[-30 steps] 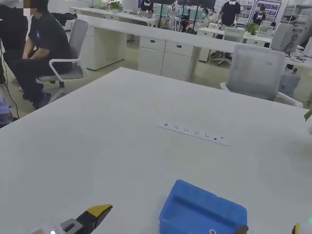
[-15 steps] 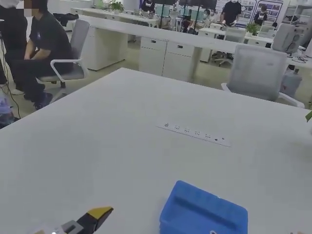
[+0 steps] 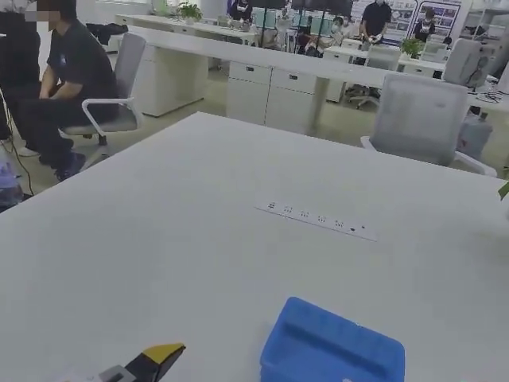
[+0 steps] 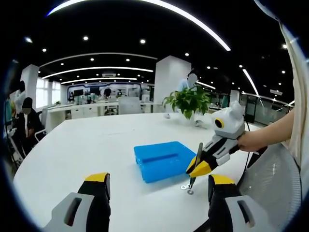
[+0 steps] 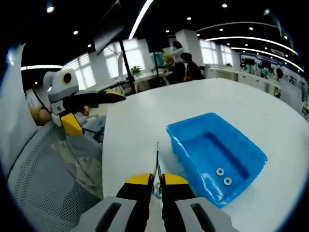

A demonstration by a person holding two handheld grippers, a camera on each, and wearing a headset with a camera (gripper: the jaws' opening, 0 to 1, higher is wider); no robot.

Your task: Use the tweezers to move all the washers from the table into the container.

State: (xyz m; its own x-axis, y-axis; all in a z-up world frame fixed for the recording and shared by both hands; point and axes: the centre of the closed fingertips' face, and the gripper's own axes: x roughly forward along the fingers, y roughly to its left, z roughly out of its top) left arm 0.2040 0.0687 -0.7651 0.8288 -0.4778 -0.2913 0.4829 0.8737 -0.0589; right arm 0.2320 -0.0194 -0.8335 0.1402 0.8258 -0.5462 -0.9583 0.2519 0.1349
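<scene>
The blue container [image 5: 215, 154] lies on the white table with two washers [image 5: 223, 176] inside it. My right gripper [image 5: 156, 180] is shut on thin tweezers [image 5: 156, 162] that point at the table just left of the container. In the left gripper view the tweezers [image 4: 197, 159] reach down to small washers [image 4: 187, 189] lying beside the container [image 4: 161, 159]. My left gripper [image 4: 158, 180] is open, holds nothing, and hovers short of the container. Its yellow tip [image 3: 163, 354] shows at the head view's bottom edge, left of the container [image 3: 332, 350].
A power strip [image 3: 316, 217] is set into the table beyond the container. A mesh chair [image 5: 53, 183] stands at the near table edge. A potted plant [image 4: 189, 102] sits at one table end. People sit at desks in the background.
The right gripper's tip and the tweezers, at the head view's bottom edge a second ago, have dropped out of it. The left gripper has sunk slightly.
</scene>
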